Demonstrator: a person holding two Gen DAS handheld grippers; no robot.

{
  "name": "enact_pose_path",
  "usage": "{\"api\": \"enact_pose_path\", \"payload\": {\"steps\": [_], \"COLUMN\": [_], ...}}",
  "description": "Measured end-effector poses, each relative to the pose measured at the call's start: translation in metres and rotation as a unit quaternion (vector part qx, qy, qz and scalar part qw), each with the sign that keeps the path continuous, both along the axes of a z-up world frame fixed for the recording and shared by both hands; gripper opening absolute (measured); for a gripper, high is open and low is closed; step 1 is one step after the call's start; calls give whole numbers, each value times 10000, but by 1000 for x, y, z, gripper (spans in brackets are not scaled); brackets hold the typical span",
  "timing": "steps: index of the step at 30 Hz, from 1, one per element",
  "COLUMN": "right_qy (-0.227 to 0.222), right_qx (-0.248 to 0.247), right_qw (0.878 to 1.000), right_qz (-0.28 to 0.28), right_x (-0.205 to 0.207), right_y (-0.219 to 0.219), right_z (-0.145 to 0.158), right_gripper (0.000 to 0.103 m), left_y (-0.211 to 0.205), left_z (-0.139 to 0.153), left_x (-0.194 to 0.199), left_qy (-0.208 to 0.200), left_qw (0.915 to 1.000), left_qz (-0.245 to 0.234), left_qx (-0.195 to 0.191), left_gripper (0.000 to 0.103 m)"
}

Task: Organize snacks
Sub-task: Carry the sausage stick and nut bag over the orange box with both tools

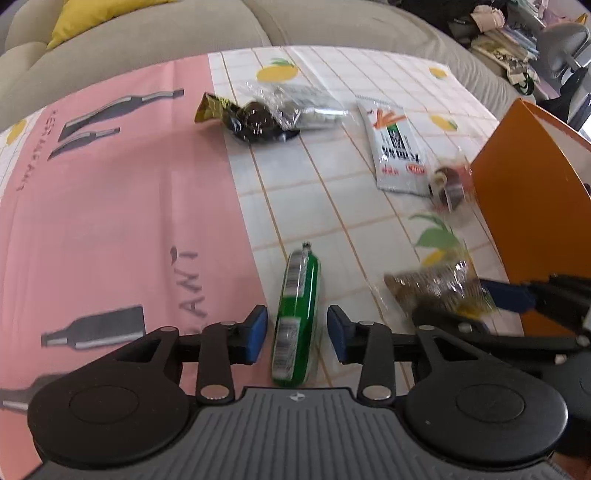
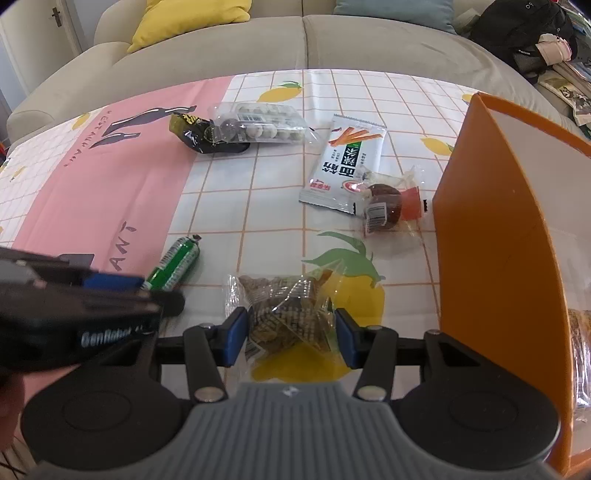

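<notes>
A green sausage stick (image 1: 298,317) lies on the tablecloth between the open pads of my left gripper (image 1: 297,335), which do not touch it; it also shows in the right wrist view (image 2: 175,265). My right gripper (image 2: 290,338) is open around a clear bag of brown crackers (image 2: 288,315), pads close to its sides; the bag also shows in the left wrist view (image 1: 432,288). Farther back lie a white snack packet (image 2: 345,164), a wrapped brown cake (image 2: 386,210), a clear tray of round sweets (image 2: 258,123) and a dark wrapped snack (image 2: 199,134).
An orange box (image 2: 491,236) with a white inside stands at the right, another snack showing inside it (image 2: 580,354). A grey sofa (image 2: 295,44) with a yellow cushion (image 2: 192,18) runs behind the table. The cloth has a pink panel (image 1: 122,206) at the left.
</notes>
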State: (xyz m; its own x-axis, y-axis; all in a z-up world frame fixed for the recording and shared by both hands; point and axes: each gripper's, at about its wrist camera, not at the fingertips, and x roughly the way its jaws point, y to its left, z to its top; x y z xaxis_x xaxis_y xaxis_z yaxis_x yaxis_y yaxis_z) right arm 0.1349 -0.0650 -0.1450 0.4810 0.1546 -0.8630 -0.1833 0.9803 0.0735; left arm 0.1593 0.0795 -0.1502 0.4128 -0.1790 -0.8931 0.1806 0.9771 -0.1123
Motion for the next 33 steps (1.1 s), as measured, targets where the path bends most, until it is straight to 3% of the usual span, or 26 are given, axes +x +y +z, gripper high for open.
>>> {"api": "enact_pose_path", "payload": {"steps": [2,5,13,27,33], "right_qy": [2,-6,4,-568,-850], "right_qx": [-11,-31,132,929,1020], "right_qw": [10000,10000,9999,9941,9911], "right_qz": [11,21,-55,5,25], "right_x": [0,-1,-3,-43,-56], "right_y": [0,0,-5,-36,-67], "right_z": [0,0,5,85,124], "right_gripper": [50,50,49,49,49], "left_y": [-2,-3,0,2,-15], "left_z": [0,-1,11,99,141], "left_x": [1,-1,-13,-49,-53], "left_qy": [-34,-66,-140,-636,-915], "left_qw": [10000,9999,9997,9942,9896], "left_qz": [-59,-45,197,508,375], "left_qx": [52,138,-10,-705,-1047], "left_gripper": [42,26,25,25,25]}}
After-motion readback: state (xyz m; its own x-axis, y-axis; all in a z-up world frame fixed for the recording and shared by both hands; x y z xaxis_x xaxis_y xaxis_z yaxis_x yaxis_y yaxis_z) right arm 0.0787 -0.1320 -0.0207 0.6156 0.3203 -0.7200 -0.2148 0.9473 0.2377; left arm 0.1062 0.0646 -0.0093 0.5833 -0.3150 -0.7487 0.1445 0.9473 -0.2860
